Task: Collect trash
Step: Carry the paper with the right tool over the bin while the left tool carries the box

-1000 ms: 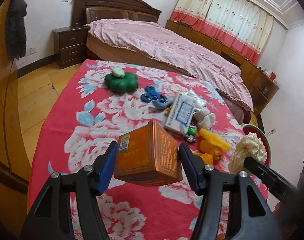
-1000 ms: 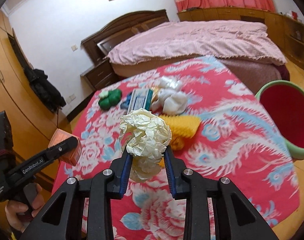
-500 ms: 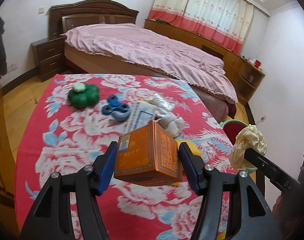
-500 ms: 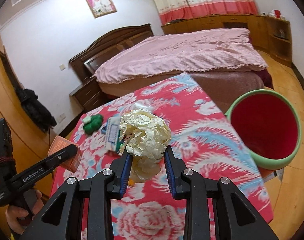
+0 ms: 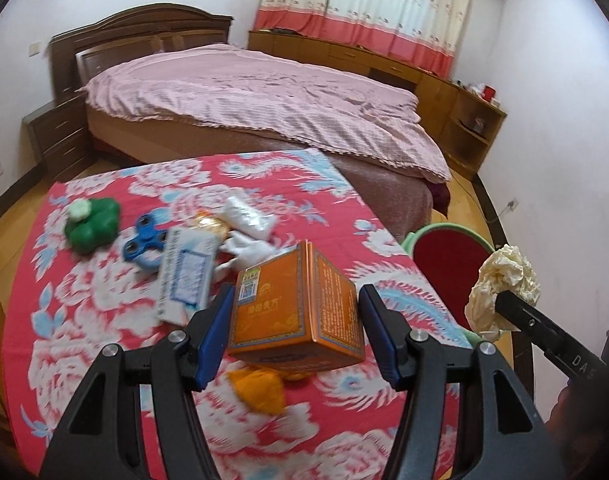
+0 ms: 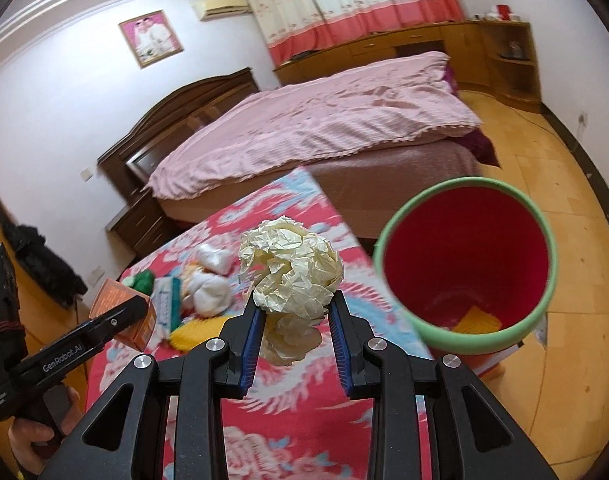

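Left wrist view
- Left gripper (image 5: 294,314): clamped on the orange box (image 5: 294,312); a blue pad presses each side face.
- Box: lifted clear of the table (image 5: 104,312), one corner edge facing the camera, tilted slightly.
- Table: covered in a red floral cloth.
- On the table, far left: green toy (image 5: 92,226) with a white knob on top.
- Beside it: blue spinner (image 5: 142,240).
- Centre: white-and-blue packet (image 5: 186,276), lying flat, blurred.
- Behind the packet: white wrapper (image 5: 248,218) and white cloth lumps (image 5: 246,248).
- Below the box: orange-yellow item (image 5: 260,394), partly hidden by the box.
- Bin (image 5: 444,256): green rim, red inside, standing just past the table's right edge.
- Right gripper: enters at the right edge; its tips are hidden by the paper ball (image 5: 504,288) it carries, near the bin.

Right wrist view
- Right gripper (image 6: 294,330): closed on the crumpled cream paper ball (image 6: 290,270); both pads bite its lower part, the bulk stands above the tips.
- Ball: held above the table edge (image 6: 304,412), just left of the bin.
- Bin (image 6: 542,308): mouth tilted toward the camera; a yellow piece (image 6: 476,322) lies at the bottom.
- Left gripper (image 6: 124,314): at the left, holding the box (image 6: 116,300), with a hand (image 6: 28,440) on its grip.
- Table items: green toy (image 6: 144,278), packet (image 6: 166,300), white cloth (image 6: 212,284), yellow item (image 6: 196,332), all blurred.
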`<state>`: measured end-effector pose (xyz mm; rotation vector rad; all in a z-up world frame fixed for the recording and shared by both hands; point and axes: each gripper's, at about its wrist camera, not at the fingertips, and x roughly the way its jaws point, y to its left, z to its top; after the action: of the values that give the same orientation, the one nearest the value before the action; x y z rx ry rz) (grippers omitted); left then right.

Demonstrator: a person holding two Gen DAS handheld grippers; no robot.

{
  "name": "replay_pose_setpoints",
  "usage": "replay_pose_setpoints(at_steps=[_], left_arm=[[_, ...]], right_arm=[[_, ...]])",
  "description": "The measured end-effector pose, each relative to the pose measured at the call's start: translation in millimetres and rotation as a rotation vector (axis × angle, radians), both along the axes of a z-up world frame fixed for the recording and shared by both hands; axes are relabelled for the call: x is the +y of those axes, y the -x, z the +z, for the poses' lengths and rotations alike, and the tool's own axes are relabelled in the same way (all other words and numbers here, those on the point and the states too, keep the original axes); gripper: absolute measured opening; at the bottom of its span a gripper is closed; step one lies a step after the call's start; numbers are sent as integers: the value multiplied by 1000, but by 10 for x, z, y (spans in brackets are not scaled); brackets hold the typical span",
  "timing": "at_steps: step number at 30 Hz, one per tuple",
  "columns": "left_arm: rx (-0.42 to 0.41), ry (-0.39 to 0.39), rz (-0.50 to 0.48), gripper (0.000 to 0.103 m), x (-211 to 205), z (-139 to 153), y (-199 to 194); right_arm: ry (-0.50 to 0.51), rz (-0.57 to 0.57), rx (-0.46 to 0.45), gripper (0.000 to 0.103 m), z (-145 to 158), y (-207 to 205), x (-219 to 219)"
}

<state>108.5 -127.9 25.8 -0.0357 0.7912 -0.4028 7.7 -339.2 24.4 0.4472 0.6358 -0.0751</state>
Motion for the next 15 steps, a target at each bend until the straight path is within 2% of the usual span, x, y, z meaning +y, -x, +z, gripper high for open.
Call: replay_pose_setpoints(at_steps=[15], left_arm=[[14,-36,-165,62,-967,-77,-175]], right_arm=[[-23,-182,59,32,-224,86,-724]])
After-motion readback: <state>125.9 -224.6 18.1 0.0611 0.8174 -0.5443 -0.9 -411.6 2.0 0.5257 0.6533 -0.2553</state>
